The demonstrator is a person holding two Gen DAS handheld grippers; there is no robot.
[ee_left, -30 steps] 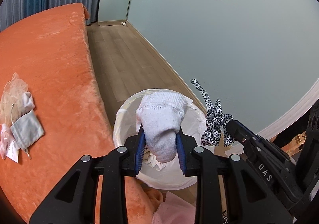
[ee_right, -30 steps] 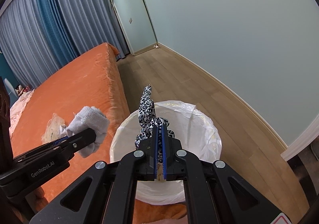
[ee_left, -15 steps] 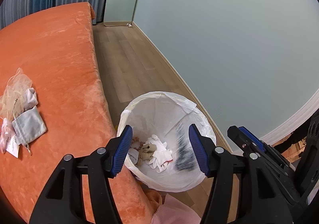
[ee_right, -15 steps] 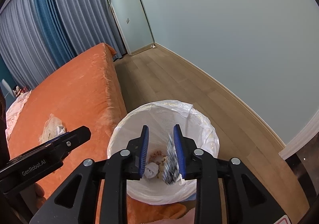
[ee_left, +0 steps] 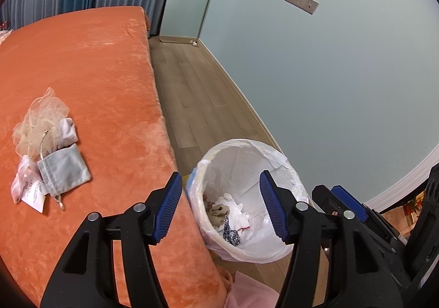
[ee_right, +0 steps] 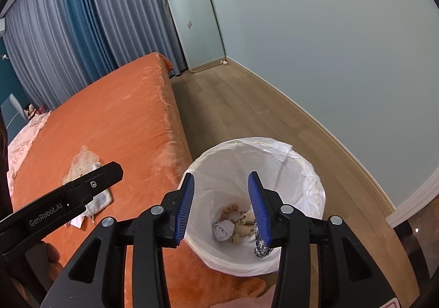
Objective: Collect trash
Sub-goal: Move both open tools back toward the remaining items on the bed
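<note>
Both grippers stand over the lined waste bin (ee_left: 248, 198) on the floor at the bed's (ee_left: 82, 66) near right edge. The left gripper (ee_left: 221, 208) has its jaws spread with nothing between them. The right gripper (ee_right: 221, 208) has just been opening its jaws, also with nothing between them.

Done: a white sock (ee_right: 223, 229), a leopard-print ribbon (ee_right: 260, 245) and beige scraps lie at the bin's bottom.

Outstanding, in my judgement: a cluster on the bed, well left of the bin — a mesh pouch (ee_left: 41, 121), a grey drawstring pouch (ee_left: 63, 172), a white cloth (ee_left: 67, 132) and a printed paper slip (ee_left: 33, 194). The task appears partly complete.
</note>
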